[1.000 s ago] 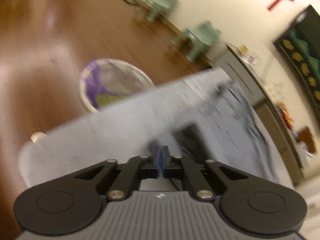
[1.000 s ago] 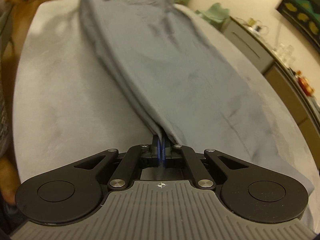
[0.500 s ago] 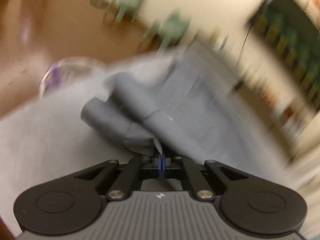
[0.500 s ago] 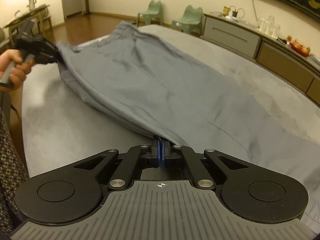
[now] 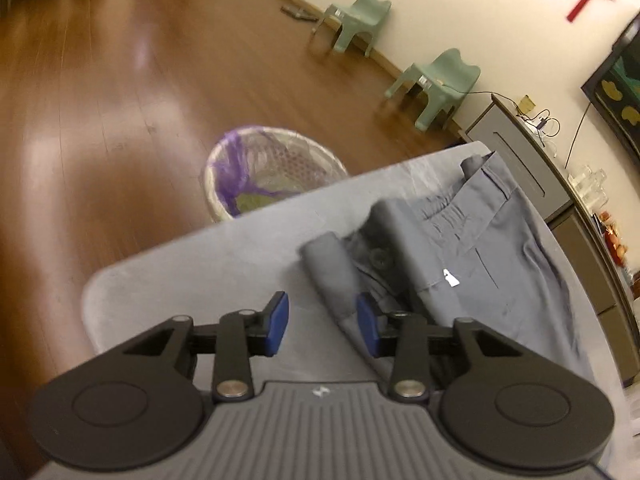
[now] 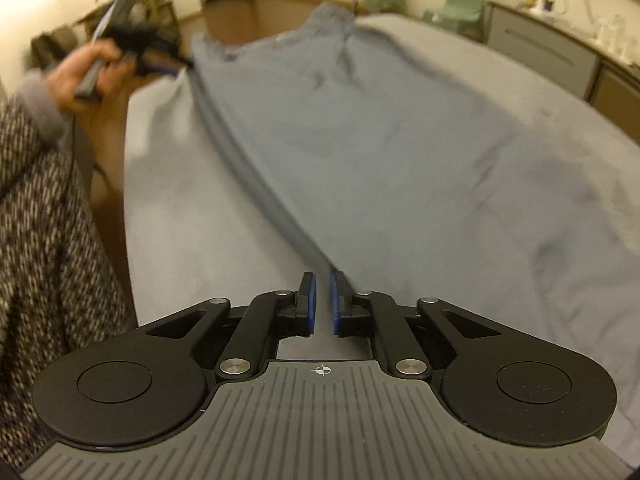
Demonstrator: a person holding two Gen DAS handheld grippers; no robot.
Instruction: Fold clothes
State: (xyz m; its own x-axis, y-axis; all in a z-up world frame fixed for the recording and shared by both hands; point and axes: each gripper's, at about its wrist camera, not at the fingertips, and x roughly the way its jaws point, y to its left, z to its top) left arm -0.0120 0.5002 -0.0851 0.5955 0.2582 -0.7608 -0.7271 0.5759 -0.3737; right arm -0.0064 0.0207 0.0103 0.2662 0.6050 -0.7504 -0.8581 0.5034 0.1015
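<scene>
Grey trousers [image 5: 480, 248] lie on the grey covered table [image 5: 200, 264], waistband end towards the far corner, with a white tag on it. My left gripper [image 5: 322, 322] is open and its jaws are opening. A rolled edge of the waistband reaches between the pads by the right one, and they do not press it. In the right wrist view the trousers [image 6: 380, 140] stretch away over the table [image 6: 192, 208]. My right gripper [image 6: 322, 304] is opening with a narrow gap; the hem lies just beyond its right finger. The left gripper [image 6: 168, 66] shows blurred at the far end.
A wastebasket [image 5: 272, 176] with a purple-edged liner stands on the wooden floor beyond the table edge. Two green small chairs [image 5: 356, 20] [image 5: 440, 84] and a grey cabinet [image 5: 516, 160] line the wall. A person's tweed sleeve [image 6: 48, 208] is at the left.
Both grippers were shut on the trousers and now stand open, with the cloth let go and resting on the table. The left view has swung back towards the floor.
</scene>
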